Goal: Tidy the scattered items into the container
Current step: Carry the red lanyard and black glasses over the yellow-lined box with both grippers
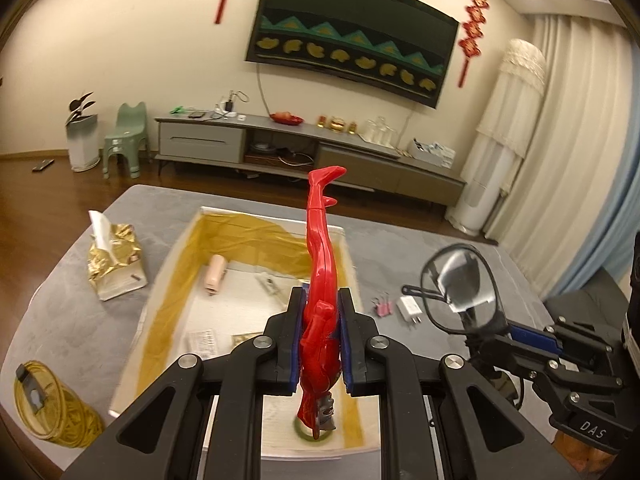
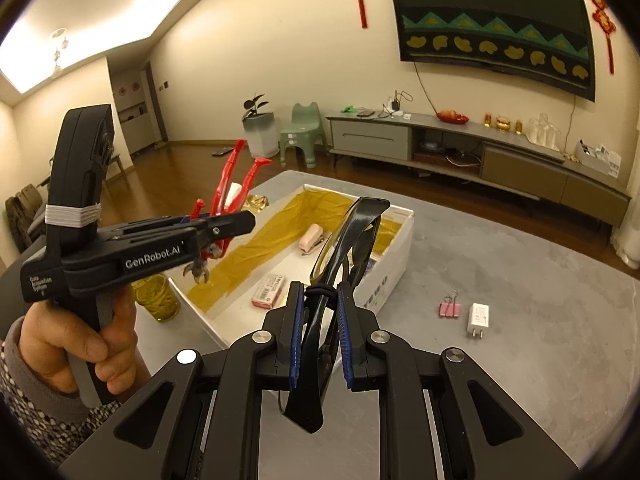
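1. Left gripper (image 1: pixel 319 336): you have its blue pads clamped on the torso of the red action figure (image 1: pixel 320 248), head down and legs pointing away, so the long body hangs clear of the fingers. It hovers over the near end of the white box (image 1: pixel 168 276), which suggests a drop straight in.

2. Right gripper (image 2: pixel 318 328): you have it closed on the black eyeglasses (image 2: pixel 344 236), pinched near the hinge with the frame standing up out of the jaws (a grip that keeps the pads off the lenses, as far as can be judged). It sits just off the box's near corner, above bare grey tabletop (image 2: pixel 520 280), probably waiting its turn.

3. Your hand (image 2: pixel 80 344): wrapped round the left tool's handle, patterned sleeve at the wrist.

4. Container: the white box, lined with yellow sheeting, on the grey table. Already inside: a pink stapler (image 2: pixel 310 240) towards the far end, a pink-and-white packet (image 2: pixel 270 290) nearer, and some paper slips.

5. Outside the box on the right, side by side: pink binder clips (image 2: pixel 450 309) and a white charger plug (image 2: pixel 478 318); both likely remain to collect.

6. Outside on the left: a yellow coiled tape measure (image 1: pixel 52 408) near the table edge, and a gold tissue pack (image 1: pixel 114 264) farther back.
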